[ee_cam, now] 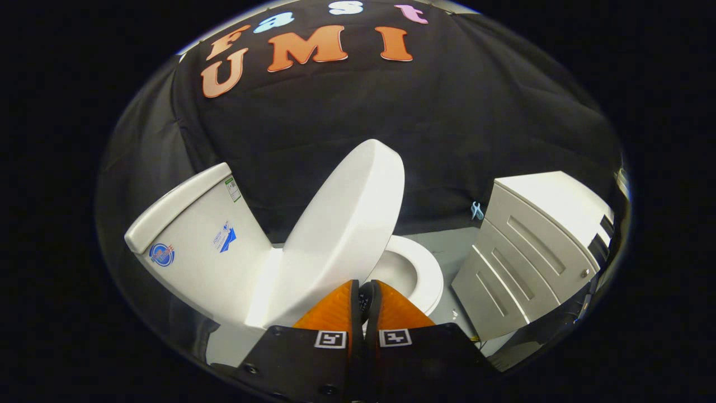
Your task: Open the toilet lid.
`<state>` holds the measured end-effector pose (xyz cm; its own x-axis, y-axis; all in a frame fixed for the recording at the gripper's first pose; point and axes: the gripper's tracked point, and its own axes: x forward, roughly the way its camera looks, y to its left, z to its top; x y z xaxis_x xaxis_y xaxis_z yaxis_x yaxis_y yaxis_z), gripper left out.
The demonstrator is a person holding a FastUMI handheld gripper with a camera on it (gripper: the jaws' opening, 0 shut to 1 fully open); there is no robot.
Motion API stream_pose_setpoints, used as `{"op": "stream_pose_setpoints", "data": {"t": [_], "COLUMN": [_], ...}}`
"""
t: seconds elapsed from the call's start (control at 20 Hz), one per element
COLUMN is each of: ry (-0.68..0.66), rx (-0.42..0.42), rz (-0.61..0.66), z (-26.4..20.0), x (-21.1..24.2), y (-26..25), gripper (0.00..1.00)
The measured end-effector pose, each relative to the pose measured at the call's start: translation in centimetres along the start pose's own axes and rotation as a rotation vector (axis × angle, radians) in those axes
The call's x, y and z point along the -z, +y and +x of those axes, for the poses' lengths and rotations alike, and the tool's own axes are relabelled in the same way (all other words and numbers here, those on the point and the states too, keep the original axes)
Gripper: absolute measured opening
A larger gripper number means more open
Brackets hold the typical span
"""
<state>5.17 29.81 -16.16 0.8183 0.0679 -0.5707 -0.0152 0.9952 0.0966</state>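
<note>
Toilet lid (344, 224) stands raised, well off the seat (425, 274) and tilted toward the tank (201, 246) but not yet resting against it. The bowl opening lies exposed on the side of the lid away from the tank. The gripper (366, 294) sits at the lid's lower front edge; its fingers are drawn nearly together with only a thin gap — whether they pinch the lid's rim cannot be told. A white cabinet (531, 252) stands beyond the seat, apart from the lid. Judgement: the lift is largely done — remaining is to tip the lid fully back against the tank and let go.
</note>
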Motion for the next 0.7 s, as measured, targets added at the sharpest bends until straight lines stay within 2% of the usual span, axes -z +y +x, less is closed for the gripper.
{"op": "stream_pose_setpoints", "data": {"t": [0.7], "ry": [-0.105], "rx": [0.069], "rz": [-0.146], "z": [-2.5], "x": [-3.6], "y": [7.0], "gripper": [0.08]}}
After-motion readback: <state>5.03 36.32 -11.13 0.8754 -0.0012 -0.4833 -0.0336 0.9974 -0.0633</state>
